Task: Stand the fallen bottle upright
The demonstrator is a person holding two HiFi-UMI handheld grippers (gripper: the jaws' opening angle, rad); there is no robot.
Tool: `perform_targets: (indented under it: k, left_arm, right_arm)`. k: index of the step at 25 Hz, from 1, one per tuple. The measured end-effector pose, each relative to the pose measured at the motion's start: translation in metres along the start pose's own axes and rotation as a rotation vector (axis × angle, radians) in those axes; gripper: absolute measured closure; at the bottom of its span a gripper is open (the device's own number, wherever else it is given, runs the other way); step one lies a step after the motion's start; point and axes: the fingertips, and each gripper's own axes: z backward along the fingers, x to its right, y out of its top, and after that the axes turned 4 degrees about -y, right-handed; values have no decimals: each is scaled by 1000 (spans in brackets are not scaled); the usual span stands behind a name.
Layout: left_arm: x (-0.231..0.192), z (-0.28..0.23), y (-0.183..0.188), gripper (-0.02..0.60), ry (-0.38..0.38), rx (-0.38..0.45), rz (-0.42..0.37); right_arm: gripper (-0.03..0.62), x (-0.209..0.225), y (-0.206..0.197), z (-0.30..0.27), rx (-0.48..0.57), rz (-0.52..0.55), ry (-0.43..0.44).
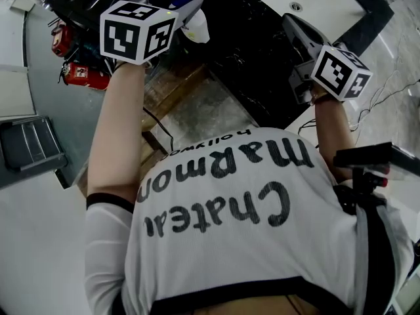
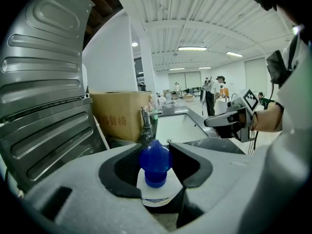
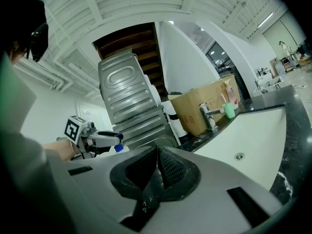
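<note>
Grey pressed steel, a ribbed panel (image 2: 44, 82), fills the far left of the left gripper view, standing tilted. Just to its right a brown cardboard box (image 2: 119, 116) sits on the dark counter (image 2: 214, 144), with a chrome tap (image 2: 146, 123) in front of the box's right corner. Next comes the left gripper (image 2: 156, 146), whose black fingers (image 2: 122, 173) stand partly apart and press from both sides on the blue cap of the bottle (image 2: 155, 162). The bottle's white body, with a label, shows below the cap, toward the camera. In the right gripper view this bottle hangs cap uppermost in those fingers, in front of the steel panel; whether its base touches anything cannot be told. Right of the tap lies a white sink (image 2: 178, 126) let into the counter. Farther right the right gripper (image 2: 206, 122) is held out level over the counter, well apart from the bottle. Its own view shows its fingers pressed together, tip to tip, with nothing between them. A green cup (image 3: 230, 110) stands by the tap there.
</note>
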Motion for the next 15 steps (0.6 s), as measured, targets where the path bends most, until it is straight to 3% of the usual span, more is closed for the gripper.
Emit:
perform_targets:
  k: [7,15]
  left_arm:
    - [-2,-1,1,396,-8,49,38]
    - [-3,-4,-1,390,0,53,30]
  right_arm:
    - [579,7,1,4,2,4,-12]
    - [579,12,1,6,7,8,-15]
